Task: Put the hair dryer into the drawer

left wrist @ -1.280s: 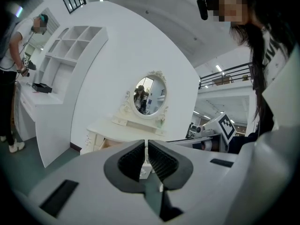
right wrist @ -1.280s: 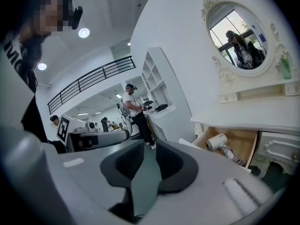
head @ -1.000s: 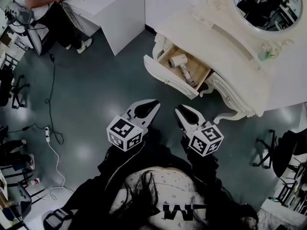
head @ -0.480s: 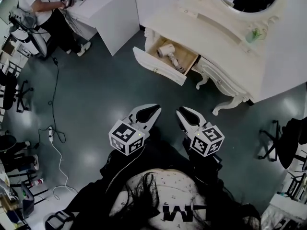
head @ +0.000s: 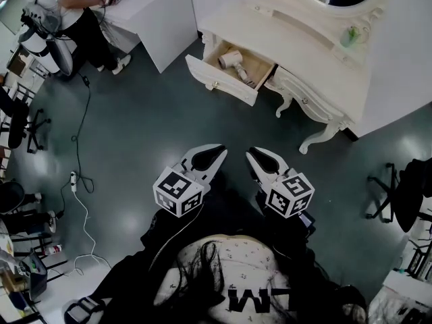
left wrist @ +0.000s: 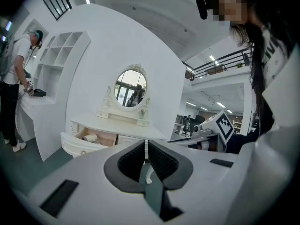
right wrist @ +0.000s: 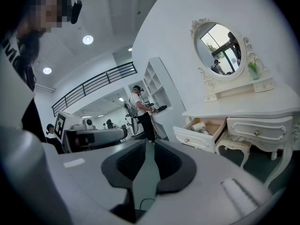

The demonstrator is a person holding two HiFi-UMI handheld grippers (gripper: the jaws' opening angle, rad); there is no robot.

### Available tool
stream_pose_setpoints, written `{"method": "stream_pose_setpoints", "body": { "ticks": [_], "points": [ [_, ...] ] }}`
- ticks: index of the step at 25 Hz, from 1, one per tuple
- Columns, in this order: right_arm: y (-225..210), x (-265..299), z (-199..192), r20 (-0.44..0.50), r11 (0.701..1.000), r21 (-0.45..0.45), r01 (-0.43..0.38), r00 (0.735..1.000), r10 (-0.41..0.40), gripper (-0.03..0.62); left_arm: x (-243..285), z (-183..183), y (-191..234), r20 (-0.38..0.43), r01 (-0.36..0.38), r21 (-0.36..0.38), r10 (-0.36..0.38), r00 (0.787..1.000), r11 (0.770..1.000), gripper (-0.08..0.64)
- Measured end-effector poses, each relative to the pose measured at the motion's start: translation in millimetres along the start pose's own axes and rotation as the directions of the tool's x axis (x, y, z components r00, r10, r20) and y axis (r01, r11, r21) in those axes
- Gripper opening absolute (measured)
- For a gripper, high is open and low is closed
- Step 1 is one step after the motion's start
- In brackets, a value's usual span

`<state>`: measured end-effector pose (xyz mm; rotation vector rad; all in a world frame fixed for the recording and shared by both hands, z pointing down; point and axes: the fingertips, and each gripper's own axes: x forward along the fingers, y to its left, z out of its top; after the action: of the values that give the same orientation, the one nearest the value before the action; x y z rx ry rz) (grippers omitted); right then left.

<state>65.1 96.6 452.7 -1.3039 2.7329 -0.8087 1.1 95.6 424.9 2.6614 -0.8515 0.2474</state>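
Both claws are empty and held low over the dark floor (head: 135, 133), well apart from the white bench (head: 304, 39), which now sits higher and smaller in the head view than it did a second ago; the person has backed away from it, carrying the claws along. The left claw (head: 220, 152) has its pads all but together with nothing between them. The right claw (head: 252, 153) has just been closing and now shows only a narrow gap through which bare floor is visible, so it too grips nothing. The hair dryer (head: 231, 60) lies inside the drawer (head: 223, 86), its pale body and handle resting on the wooden bottom, in the same place as before. That drawer is pulled out from the left end of the bench, its front panel standing clear of the frame. Judging from this, the placing itself looks finished: the dryer is where the task wants it and neither claw is near it. Whether the drawer is meant to be pushed shut the task does not say; from this distance neither claw could reach its front.
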Motion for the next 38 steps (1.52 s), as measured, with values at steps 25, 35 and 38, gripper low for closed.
{"method": "stream_pose_setpoints", "body": {
  "ticks": [25, 35, 38],
  "points": [
    [45.4, -5.2, -22.8, -0.05, 0.996, -0.048, -0.081, 0.996, 0.078, 0.009, -36.9, -11.4, -22.0, 0.013, -0.038, 0.012, 0.038, 0.999, 0.999, 0.006],
    [46.8, -1.6, -21.9, -0.064, 0.994, -0.058, -0.096, 0.994, 0.093, 0.009, -32.1, -11.1, -19.0, 0.014, -0.028, 0.02, 0.028, 1.0, 0.999, 0.006],
    [49.4, 0.2, -22.6, -0.07, 0.993, -0.065, -0.1, 0.993, 0.096, 0.009, -33.8, -11.3, -17.5, 0.014, -0.027, 0.021, 0.027, 1.0, 0.999, 0.006]
  ]
}}
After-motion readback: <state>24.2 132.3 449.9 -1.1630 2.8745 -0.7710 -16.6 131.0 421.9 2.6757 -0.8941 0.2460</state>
